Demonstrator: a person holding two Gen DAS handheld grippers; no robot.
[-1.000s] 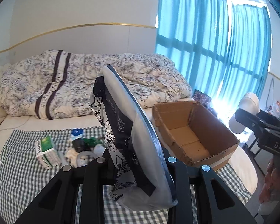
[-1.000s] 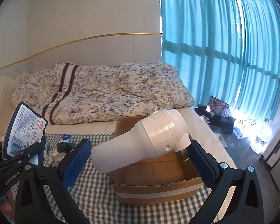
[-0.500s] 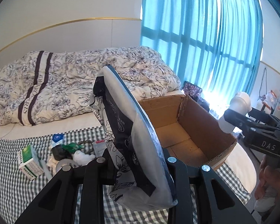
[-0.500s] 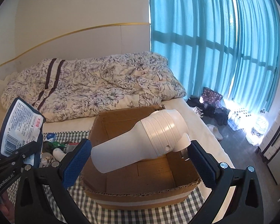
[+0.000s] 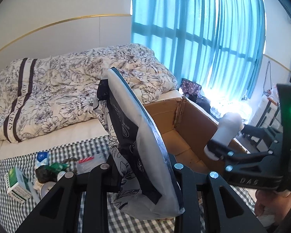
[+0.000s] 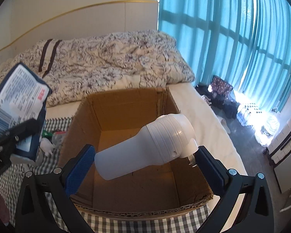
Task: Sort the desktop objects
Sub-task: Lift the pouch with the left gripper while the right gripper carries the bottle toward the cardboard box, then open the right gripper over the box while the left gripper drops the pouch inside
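Over the cardboard box [image 6: 130, 116], right claw [image 6: 145, 153] is clamped on a white bottle [image 6: 145, 151] for dropping in; left claw [image 5: 141, 169], at 9 o'clock, grips a pouch [image 5: 137, 145].

matt white plastic bottle [image 6: 145, 151], smooth, ribbed near the cap, glossy plastic-film pouch [image 5: 139, 151], rough brown corrugated cardboard box [image 6: 126, 104], woven checked cloth [image 5: 2, 203], matt black plastic gripper frames, textured blue pads [image 6: 79, 169]
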